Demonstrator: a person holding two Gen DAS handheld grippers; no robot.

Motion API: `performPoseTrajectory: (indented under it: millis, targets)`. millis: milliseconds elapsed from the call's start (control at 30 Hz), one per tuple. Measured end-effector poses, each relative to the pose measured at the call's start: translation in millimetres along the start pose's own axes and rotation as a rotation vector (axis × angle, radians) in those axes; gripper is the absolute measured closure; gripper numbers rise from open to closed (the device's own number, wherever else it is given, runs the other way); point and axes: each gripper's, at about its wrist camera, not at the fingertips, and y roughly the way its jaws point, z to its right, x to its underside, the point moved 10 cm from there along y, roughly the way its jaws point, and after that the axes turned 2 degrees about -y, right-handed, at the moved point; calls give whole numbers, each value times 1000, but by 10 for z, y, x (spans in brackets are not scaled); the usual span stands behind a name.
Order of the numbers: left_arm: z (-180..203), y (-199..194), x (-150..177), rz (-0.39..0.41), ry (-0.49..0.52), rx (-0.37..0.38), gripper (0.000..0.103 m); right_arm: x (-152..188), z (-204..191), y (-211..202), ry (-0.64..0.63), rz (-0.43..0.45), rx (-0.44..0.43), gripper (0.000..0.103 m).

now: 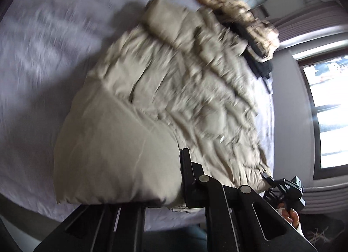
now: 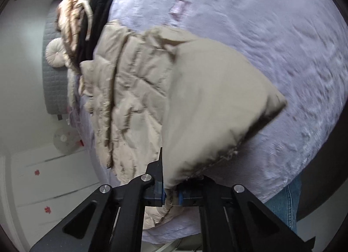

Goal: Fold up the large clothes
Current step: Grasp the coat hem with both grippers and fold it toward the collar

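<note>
The beige padded coat (image 1: 165, 91) lay on the lavender bed (image 1: 43, 56), its length running away from both grippers toward the fur hood (image 1: 237, 17). The left gripper (image 1: 174, 189) and right gripper (image 2: 169, 189) each clamped its near hem.

black gripper (image 2: 169, 195) arms, silver pivot screws, blue pads; blue jeans (image 2: 282, 206).
</note>
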Motion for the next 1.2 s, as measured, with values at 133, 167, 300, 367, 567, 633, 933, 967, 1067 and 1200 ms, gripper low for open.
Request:
performPoseTrajectory:
  millis: [133, 167, 300, 367, 567, 633, 933, 967, 1067, 1200]
  targets:
    - [314, -198, -443, 97, 27, 6, 90, -271, -568, -81, -176, 6, -12, 95]
    - [389, -242, -552, 120, 27, 5, 90, -374, -748, -86, -223, 8, -16, 95]
    - [740, -393, -1025, 217, 41, 2, 90, -780, -1357, -21, -343, 11, -37, 95]
    - [894, -405, -1308, 262, 53, -29, 90, -986, -1619, 61, -398, 2, -43, 95]
    - [1150, -197, -1975, 342, 7, -120, 90, -1577, -2201, 521, -490, -55, -51, 95]
    - [1151, -93, -2168, 354, -7, -142, 90, -1727, -2336, 683, -517, -64, -37, 95]
    - [849, 774, -2863, 283, 26, -260, 90, -2212, -2399, 1683, -531, -85, 94, 95]
    - [798, 884, -2922, 268, 29, -275, 89, -2232, -2380, 1754, -532, -82, 106, 95]
    - [687, 1131, -3062, 227, 37, -308, 80, -2323, -2295, 2004, -534, -79, 153, 90]
    - [651, 993, -3198, 292, 75, -371, 20, -2318, -2313, 2072, -518, -73, 161, 73]
